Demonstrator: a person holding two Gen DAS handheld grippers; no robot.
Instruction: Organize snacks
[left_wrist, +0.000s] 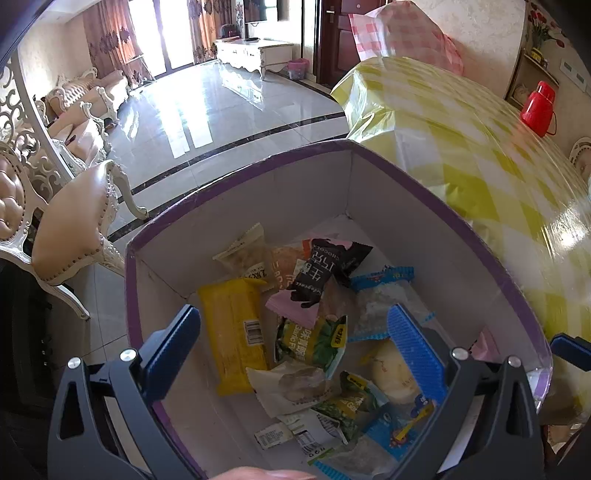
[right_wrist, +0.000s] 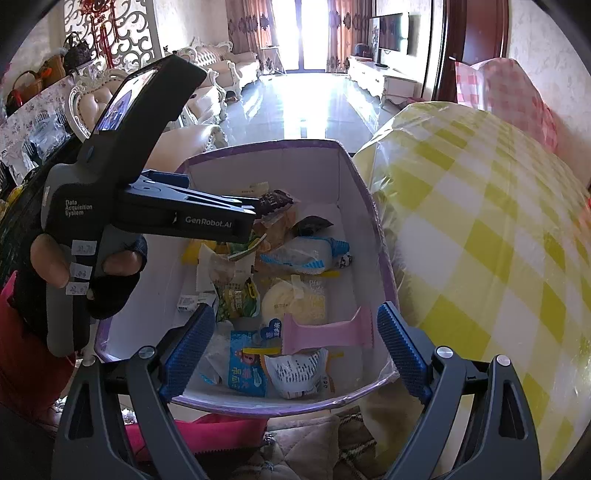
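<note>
An open box with a purple rim (left_wrist: 236, 173) (right_wrist: 266, 146) and white walls holds several loose snack packets. Among them are a yellow packet (left_wrist: 236, 332), a black and pink chocolate packet (left_wrist: 325, 269), a green packet (left_wrist: 314, 341) and a pale round bun (left_wrist: 391, 369) (right_wrist: 295, 299). A pink wrapper (right_wrist: 325, 330) and a blue packet (right_wrist: 247, 365) lie at the near end. My left gripper (left_wrist: 295, 343) (right_wrist: 251, 221) hangs open over the box with nothing in it. My right gripper (right_wrist: 295, 349) is open and empty above the box's near rim.
The box sits beside a round table under a yellow and white checked cloth (left_wrist: 480, 166) (right_wrist: 480, 221). A red flask (left_wrist: 537, 109) stands beyond it. A padded chair (left_wrist: 74, 221) is to the left. A gloved hand (right_wrist: 110, 273) holds the left gripper.
</note>
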